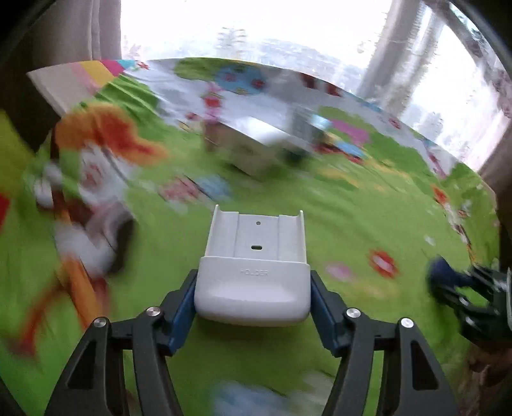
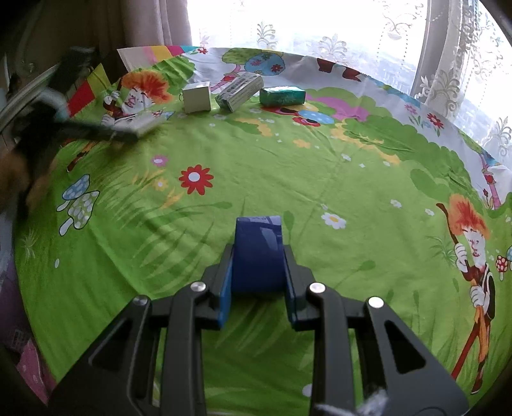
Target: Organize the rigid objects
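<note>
My left gripper [image 1: 252, 297] is shut on a white plastic holder [image 1: 254, 272] and carries it above the green cartoon sheet [image 1: 320, 224]; this view is motion-blurred. My right gripper [image 2: 257, 288] is shut on a dark blue box [image 2: 258, 252] just above the sheet. In the right wrist view the left gripper [image 2: 128, 132] shows at the far left with the white holder [image 2: 145, 124]. In the left wrist view the right gripper [image 1: 448, 281] shows at the right edge with the blue box [image 1: 443, 275].
At the far side stand a white box [image 2: 196, 97], a grey printed box [image 2: 240, 91] and a green box [image 2: 281, 96] in a row. A curtained window [image 2: 320, 28] lies behind. The sheet's far edge [image 2: 320, 57] drops off.
</note>
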Demonstrator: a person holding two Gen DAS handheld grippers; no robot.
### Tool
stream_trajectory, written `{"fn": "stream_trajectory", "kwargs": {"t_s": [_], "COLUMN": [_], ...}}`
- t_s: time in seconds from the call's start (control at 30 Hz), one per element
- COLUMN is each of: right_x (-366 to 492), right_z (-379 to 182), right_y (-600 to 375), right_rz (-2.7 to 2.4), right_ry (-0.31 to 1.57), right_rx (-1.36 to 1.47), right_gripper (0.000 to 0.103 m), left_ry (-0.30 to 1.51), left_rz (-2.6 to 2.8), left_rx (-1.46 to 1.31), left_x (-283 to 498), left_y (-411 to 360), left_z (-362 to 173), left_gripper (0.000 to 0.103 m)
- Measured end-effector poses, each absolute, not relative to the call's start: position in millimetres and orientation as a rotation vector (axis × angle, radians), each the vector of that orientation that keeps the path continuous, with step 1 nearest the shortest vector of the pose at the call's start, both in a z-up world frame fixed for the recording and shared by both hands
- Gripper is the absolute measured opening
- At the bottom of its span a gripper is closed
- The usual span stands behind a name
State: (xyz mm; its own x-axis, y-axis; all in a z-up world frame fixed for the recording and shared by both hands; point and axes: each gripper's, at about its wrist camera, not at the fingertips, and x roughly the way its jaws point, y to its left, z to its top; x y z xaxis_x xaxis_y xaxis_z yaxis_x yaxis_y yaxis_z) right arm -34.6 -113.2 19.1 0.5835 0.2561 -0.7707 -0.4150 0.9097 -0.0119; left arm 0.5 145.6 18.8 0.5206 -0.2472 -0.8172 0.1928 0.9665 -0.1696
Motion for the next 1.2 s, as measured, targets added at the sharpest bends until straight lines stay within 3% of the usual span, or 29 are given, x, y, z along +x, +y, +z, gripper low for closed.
{"fn": "stream_trajectory", "kwargs": {"t_s": [0.2,0.33,0.47,0.57,0.67,0.77,0.83,0.97,1.2], "right_x": [-33.8,-35.1,-36.1,-35.9,-36.5,-38.3,-49.9,-125.8,-195.8], "right_z": [19.1,19.0,19.2,19.2,19.4,20.2,32.0,73.7,116.2], "right_y": [-113.7,-112.7,-112.4,-112.5,-112.4,-111.8,-117.8,-156.9,-198.7], "right_rz": [0.394,0.391,0.389,0.389,0.388,0.363,0.3,0.195,0.016], "right_ry": [0.862,0.862,0.862,0.863,0.863,0.854,0.766,0.338,0.168], "right_rx": [-0.206,-0.205,-0.202,-0.202,-0.202,-0.216,-0.212,-0.081,0.062], "right_gripper": [0.031,0.031,0.031,0.031,0.031,0.031,0.031,0.031,0.031], "left_ry": [0.897,0.911,0.913,0.911,0.898,0.895,0.825,0.581,0.241], "left_rz": [-0.163,-0.152,-0.135,-0.13,-0.122,-0.098,-0.085,-0.084,-0.116], "left_rx": [-0.002,0.047,0.052,0.047,0.055,0.03,-0.056,-0.036,0.042], "left_x": [-65.1,-63.5,-57.1,-57.9,-58.7,-62.0,-78.0,-126.9,-193.5], "left_y": [73.4,64.8,68.4,68.5,65.8,65.9,69.2,46.4,14.3], "left_z": [13.3,12.3,9.5,9.3,11.1,12.9,23.3,71.0,149.6], "left_gripper": [0.068,0.08,0.08,0.08,0.065,0.064,0.064,0.064,0.065]}}
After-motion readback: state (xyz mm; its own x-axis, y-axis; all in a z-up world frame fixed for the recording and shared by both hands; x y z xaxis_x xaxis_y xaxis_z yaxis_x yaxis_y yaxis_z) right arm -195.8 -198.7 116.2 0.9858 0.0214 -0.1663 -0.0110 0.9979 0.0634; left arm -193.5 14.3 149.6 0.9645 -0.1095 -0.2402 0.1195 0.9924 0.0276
